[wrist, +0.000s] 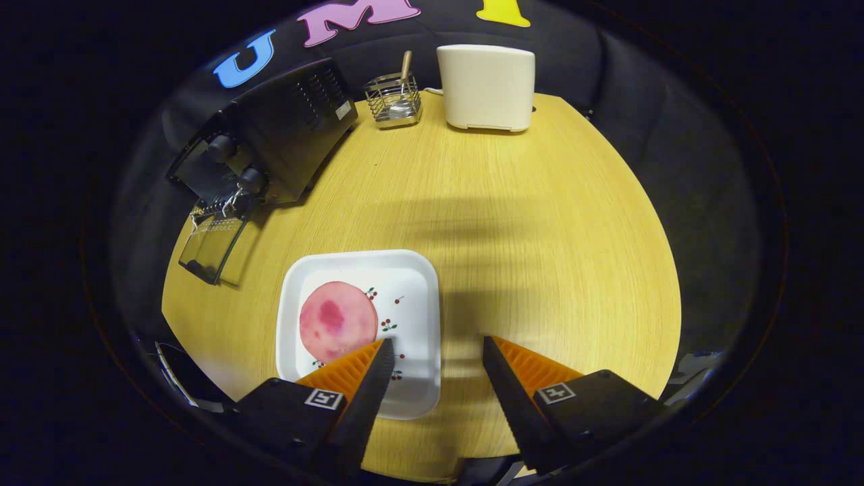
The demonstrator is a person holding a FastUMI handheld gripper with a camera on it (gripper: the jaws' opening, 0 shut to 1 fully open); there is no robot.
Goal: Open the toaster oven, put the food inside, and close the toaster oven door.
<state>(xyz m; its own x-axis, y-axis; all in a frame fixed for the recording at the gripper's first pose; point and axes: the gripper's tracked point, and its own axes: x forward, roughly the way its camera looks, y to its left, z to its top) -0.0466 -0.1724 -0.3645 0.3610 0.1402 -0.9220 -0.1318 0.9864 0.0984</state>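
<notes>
— Where's the gripper (435,351) right now?

— I've got it hovering above the wooden table (540,223), fingers spread wide with nothing between them. I'm using the white plate (412,283) as my reference: the left finger's tip sits over the plate's near right part, the right finger is off the plate entirely, over bare table just to the plate's right.

— And the food?

— A round pink slice (337,320), lying flat on the plate, toward its left half. My left fingertip overlaps the slice's near right edge in the view; I can't tell whether it's touching.

— The toaster oven?

— The black toaster oven (283,131) stands well beyond the plate and to its left, at the far left edge of the table. Its glass door (212,246) is dropped open, hanging down toward the plate's side, well apart from the plate.

— Anything else back there?

— A wire utensil holder (393,101) with a wooden handle sticking up, far beyond the plate, just right of the oven. A white toaster (487,86) stands to the holder's right.
</notes>
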